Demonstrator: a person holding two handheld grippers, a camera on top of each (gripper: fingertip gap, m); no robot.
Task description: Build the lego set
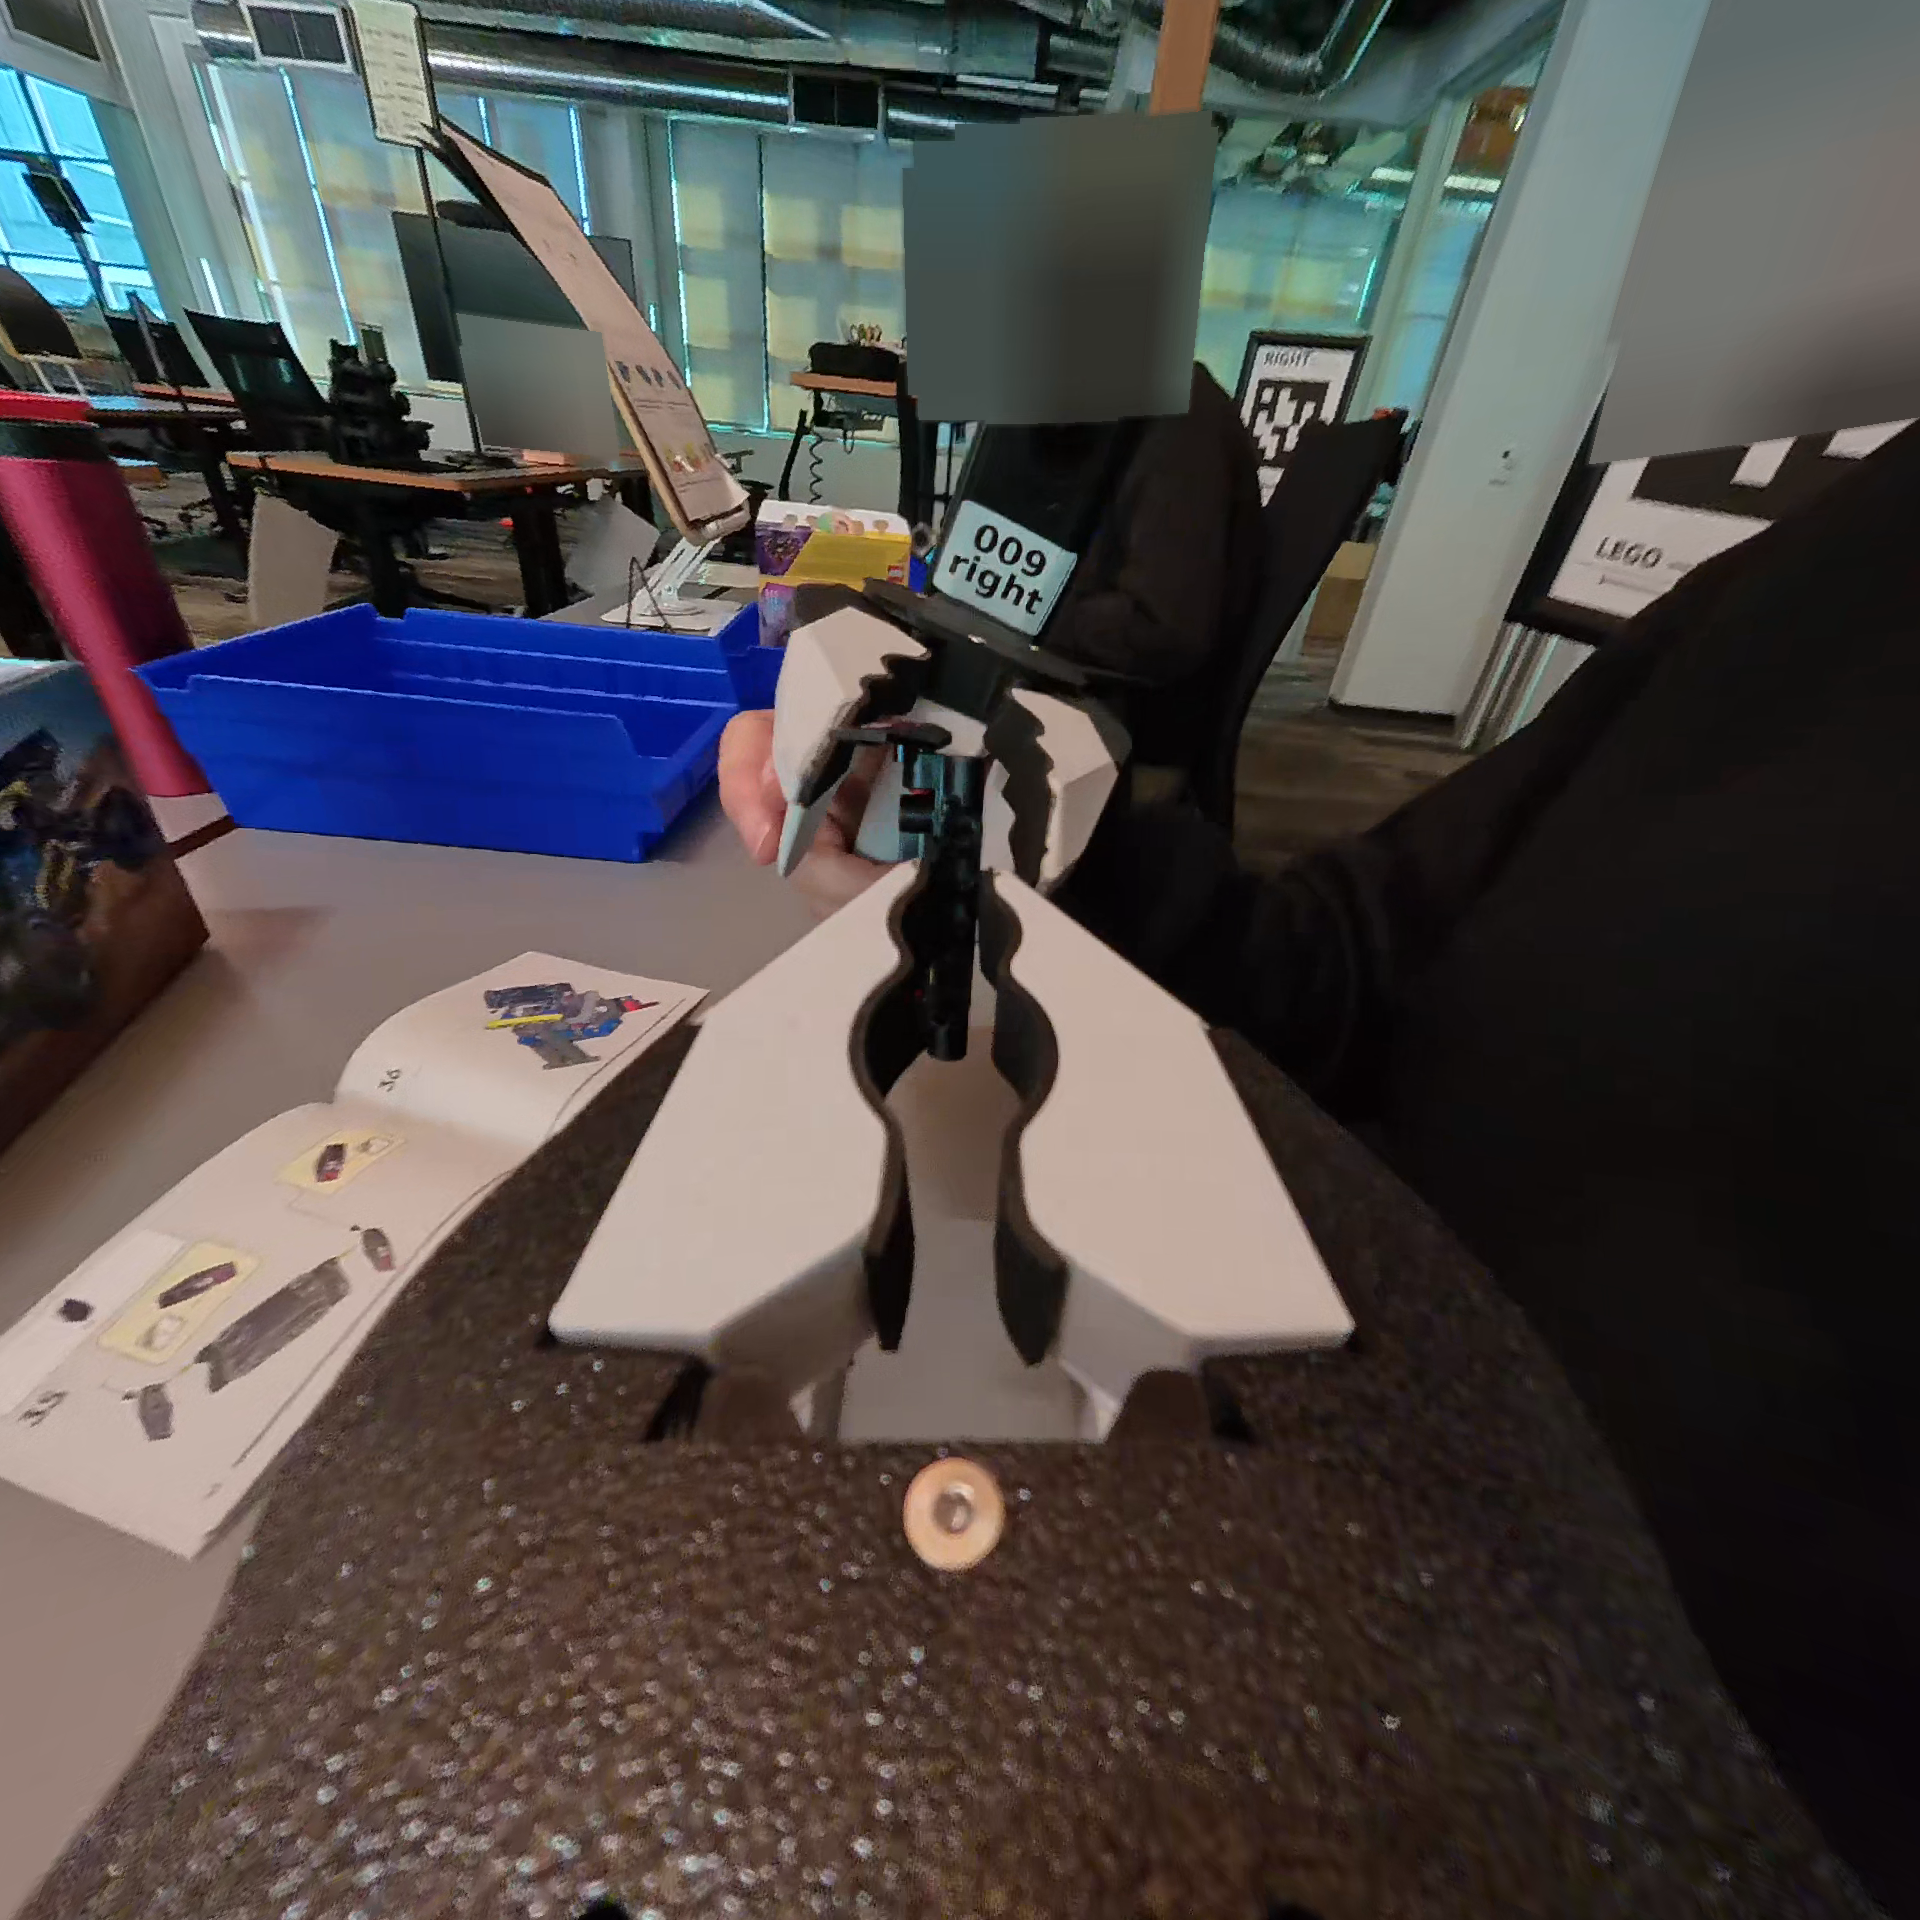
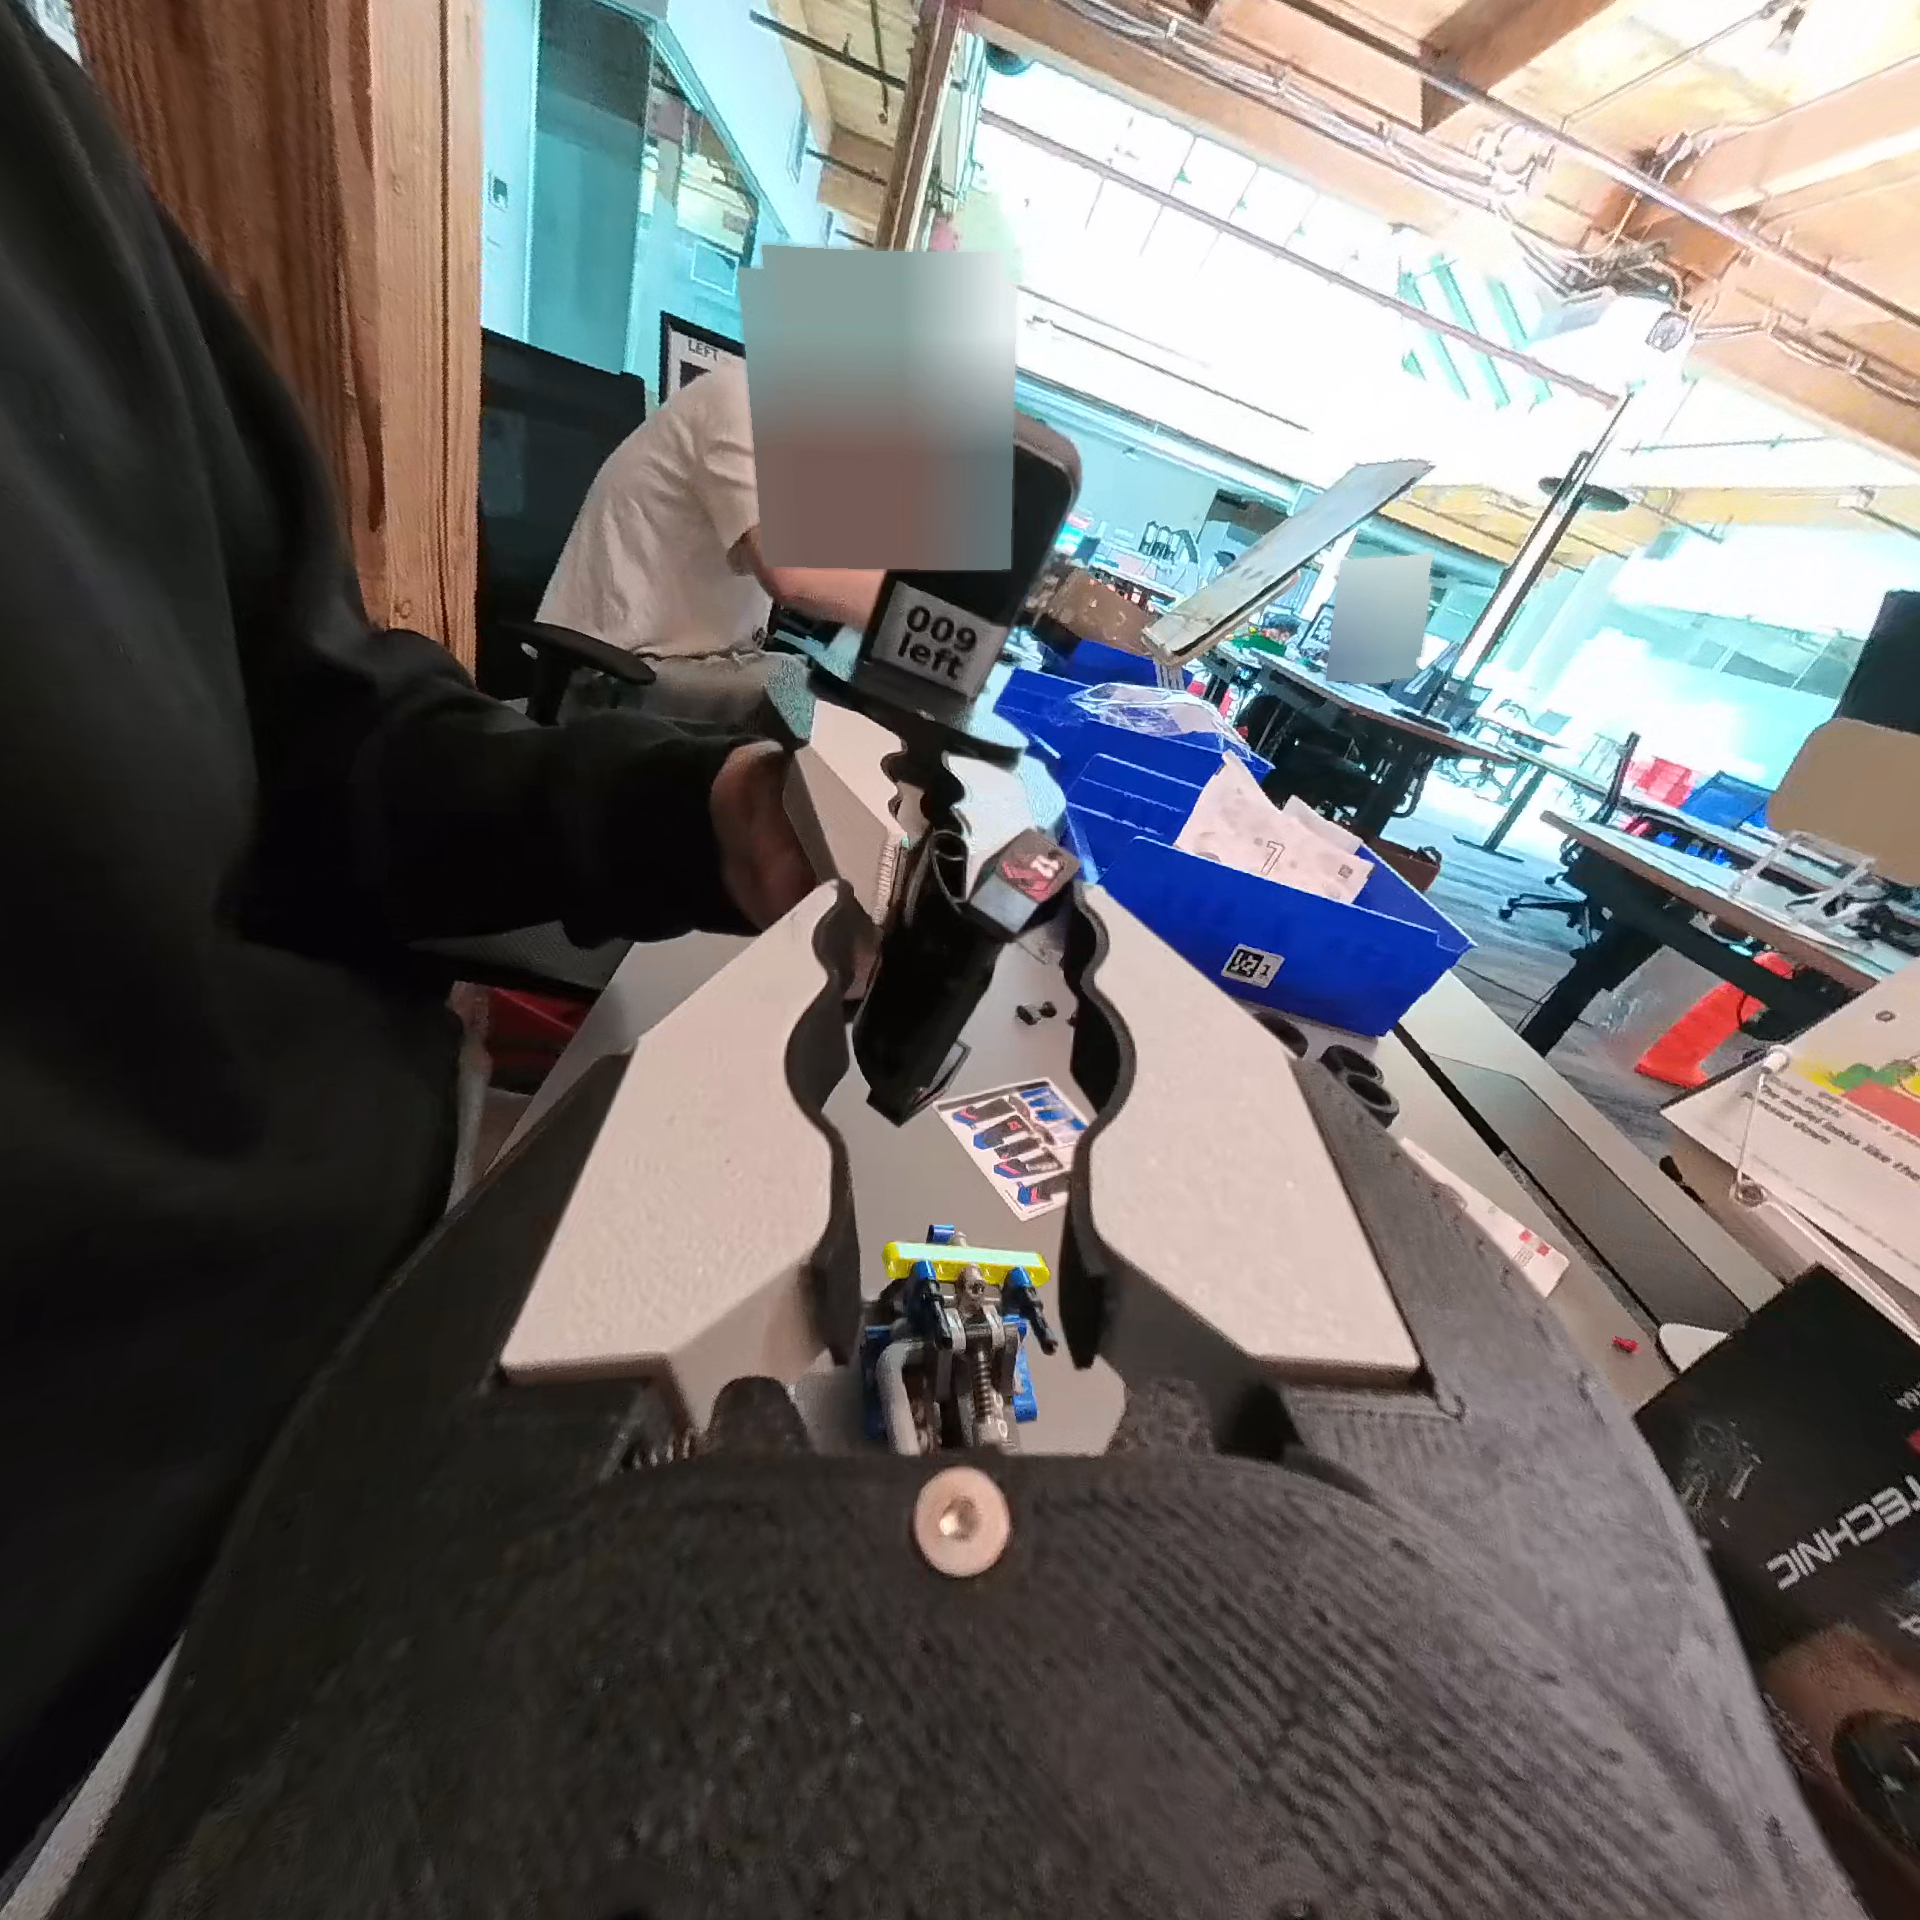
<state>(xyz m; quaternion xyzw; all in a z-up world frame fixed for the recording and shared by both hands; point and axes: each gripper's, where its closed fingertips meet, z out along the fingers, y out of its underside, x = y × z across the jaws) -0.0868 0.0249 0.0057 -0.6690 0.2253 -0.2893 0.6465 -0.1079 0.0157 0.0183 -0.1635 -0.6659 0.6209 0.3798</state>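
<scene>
Grippers faced off above grey tabletop (image 2: 1039,1039) | left gripper (image 1: 940,914) clamped on slim black brick-built assembly (image 1: 948,935), presented endwise | right gripper (image 2: 971,914) parted around it, pads not pressing.

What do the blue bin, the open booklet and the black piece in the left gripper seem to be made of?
Blue bin: likely moulded plastic, with a glossy, uniform colour and ribbed walls.
Booklet: paper with a matte finish; its printed pages curve at the fold.
Black piece, clamped in the left gripper: probably hard plastic with a slight sheen and studded, moulded shapes, though blur leaves this uncertain.
</scene>
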